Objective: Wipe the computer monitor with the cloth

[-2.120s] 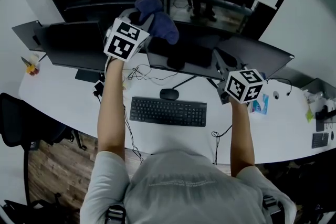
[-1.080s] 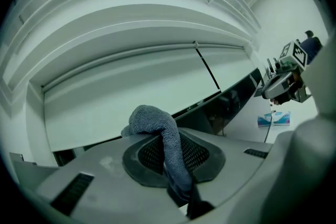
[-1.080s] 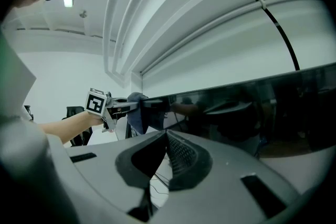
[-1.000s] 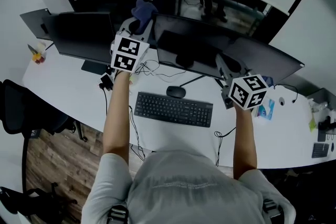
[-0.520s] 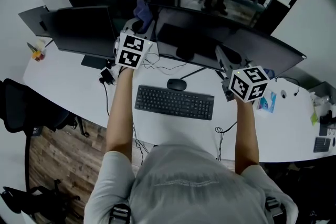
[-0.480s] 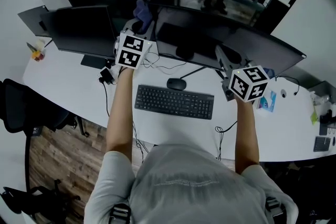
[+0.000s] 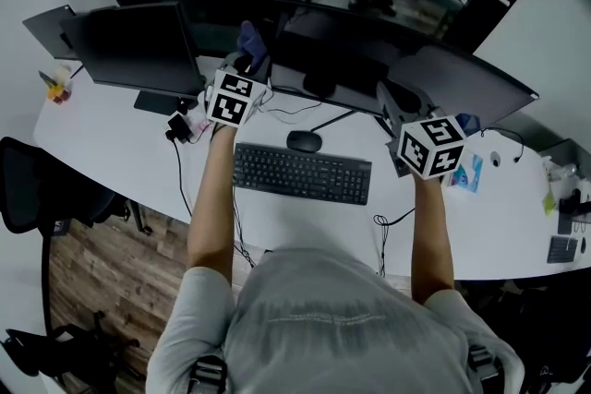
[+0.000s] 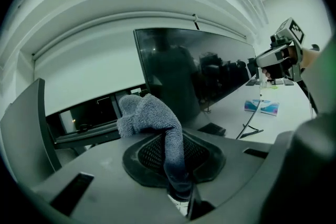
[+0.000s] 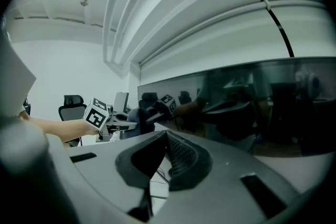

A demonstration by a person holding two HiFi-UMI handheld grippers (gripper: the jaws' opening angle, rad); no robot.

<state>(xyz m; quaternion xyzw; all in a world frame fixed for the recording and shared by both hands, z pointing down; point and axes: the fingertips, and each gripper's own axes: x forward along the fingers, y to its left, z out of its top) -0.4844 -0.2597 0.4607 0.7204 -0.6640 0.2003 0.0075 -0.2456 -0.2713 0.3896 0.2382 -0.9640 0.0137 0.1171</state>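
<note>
My left gripper (image 7: 246, 62) is shut on a blue-grey cloth (image 7: 249, 39), whose bunched end sticks out past the jaws (image 8: 149, 113). The cloth sits at the left edge of the dark middle monitor (image 7: 332, 60), low on the screen; whether it touches the glass I cannot tell. In the left gripper view the monitor (image 8: 194, 68) stands just right of the cloth. My right gripper (image 7: 390, 99) hovers in front of the monitor's right side, its jaws shut and holding nothing (image 9: 165, 139). The screen (image 9: 252, 102) fills the right of that view.
A black keyboard (image 7: 302, 173) and mouse (image 7: 303, 141) lie on the white desk (image 7: 120, 143) below the monitor. A second monitor (image 7: 134, 46) stands at left, a third (image 7: 462, 78) at right. A blue packet (image 7: 466, 173) and cables lie nearby. A black chair (image 7: 28, 198) is at far left.
My left gripper has carried the cloth down from the monitor's upper edge to low on its left side. The right gripper has barely moved.
</note>
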